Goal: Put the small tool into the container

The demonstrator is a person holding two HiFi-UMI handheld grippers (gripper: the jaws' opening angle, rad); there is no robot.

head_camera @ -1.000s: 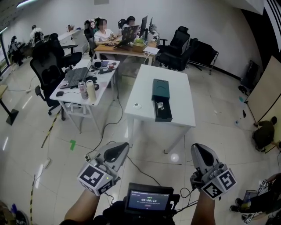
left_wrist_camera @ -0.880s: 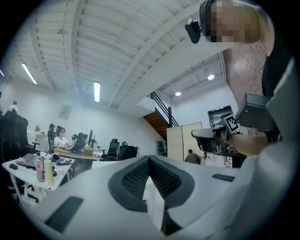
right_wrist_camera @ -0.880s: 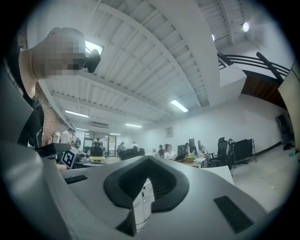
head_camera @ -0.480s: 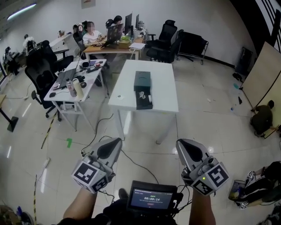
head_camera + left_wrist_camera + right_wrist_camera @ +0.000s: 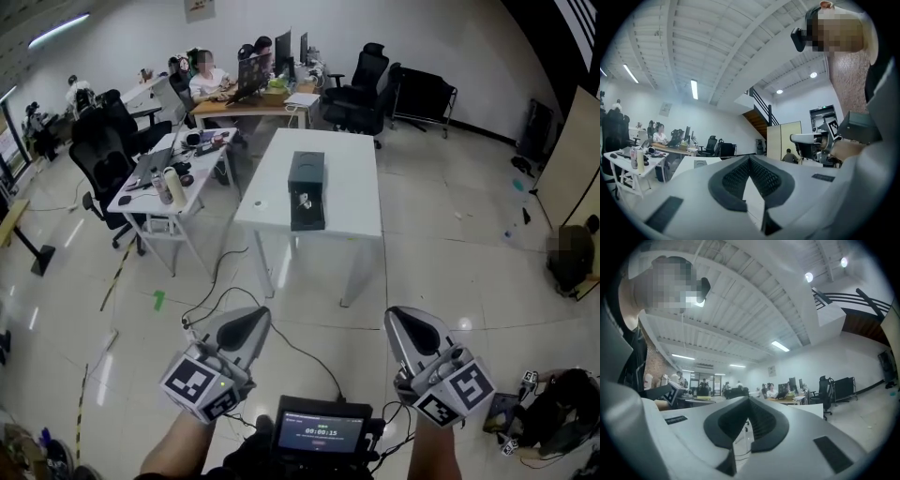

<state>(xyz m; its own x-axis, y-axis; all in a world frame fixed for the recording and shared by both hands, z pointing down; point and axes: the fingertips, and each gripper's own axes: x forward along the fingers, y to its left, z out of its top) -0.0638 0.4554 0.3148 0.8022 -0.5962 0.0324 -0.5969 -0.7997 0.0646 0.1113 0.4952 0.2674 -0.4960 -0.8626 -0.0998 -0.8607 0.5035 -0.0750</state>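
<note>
While held near, the left gripper and right gripper both have jaws pressed together, empty. The container stands on the far table, well apart.

Head view is bright with even overhead light; a tube light glows at top left. The glossy floor shows pale reflections and streaks, with a soft shadow under the white table. Strong barrel distortion, walls bend at the edges. Far desks look small and slightly soft.

Both gripper views are fisheye circles with black corners. The ceiling strip light and spot lamps are blown out, with mild haze around them. The left gripper and right gripper sit close to the lens: soft focus, flat grey lighting. The room behind is fairly sharp.
</note>
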